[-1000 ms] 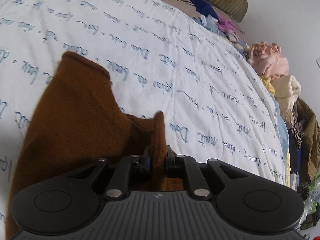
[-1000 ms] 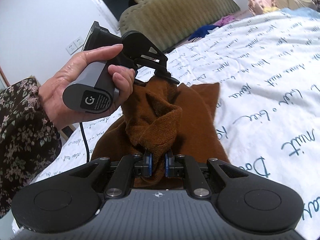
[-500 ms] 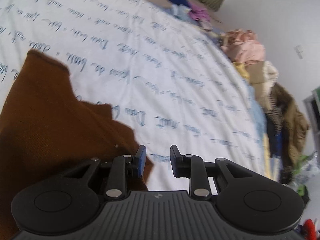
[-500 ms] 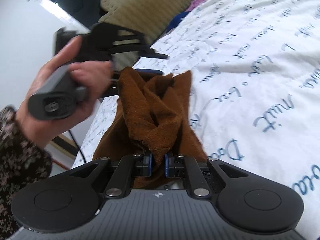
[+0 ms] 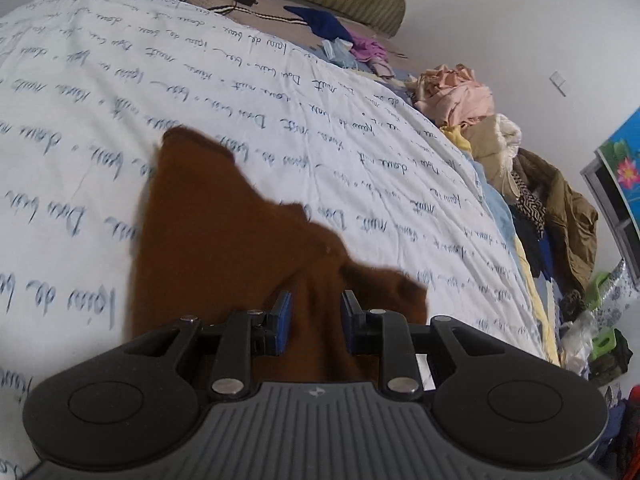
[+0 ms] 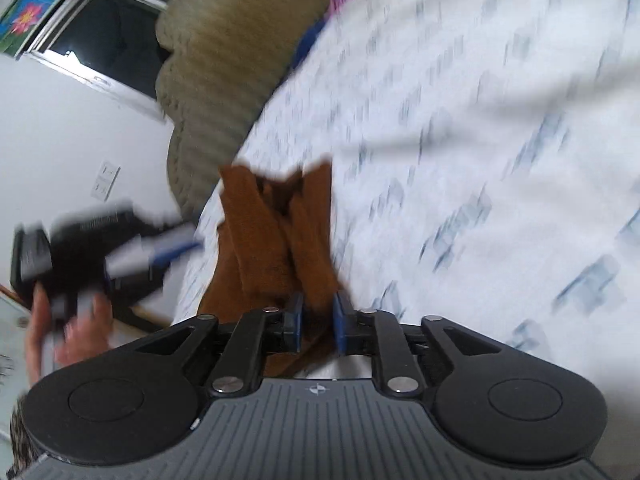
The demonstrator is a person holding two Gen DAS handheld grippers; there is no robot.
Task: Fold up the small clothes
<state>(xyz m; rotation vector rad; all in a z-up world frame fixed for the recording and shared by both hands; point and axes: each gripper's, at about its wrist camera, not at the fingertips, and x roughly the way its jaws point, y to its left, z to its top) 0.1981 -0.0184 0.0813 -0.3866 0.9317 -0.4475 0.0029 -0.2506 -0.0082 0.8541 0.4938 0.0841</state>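
brown knit garment [image 5: 224, 248] – flat on bed quilt [image 5: 360, 128] | L gripper [image 5: 314, 314] – jaws apart over cloth, holding nothing | R gripper [image 6: 318, 320] narrow, cloth bunched betw. pads – blurred

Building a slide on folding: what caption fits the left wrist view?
Open left tongs hover over a brown garment lying on a script-printed white bedspread.
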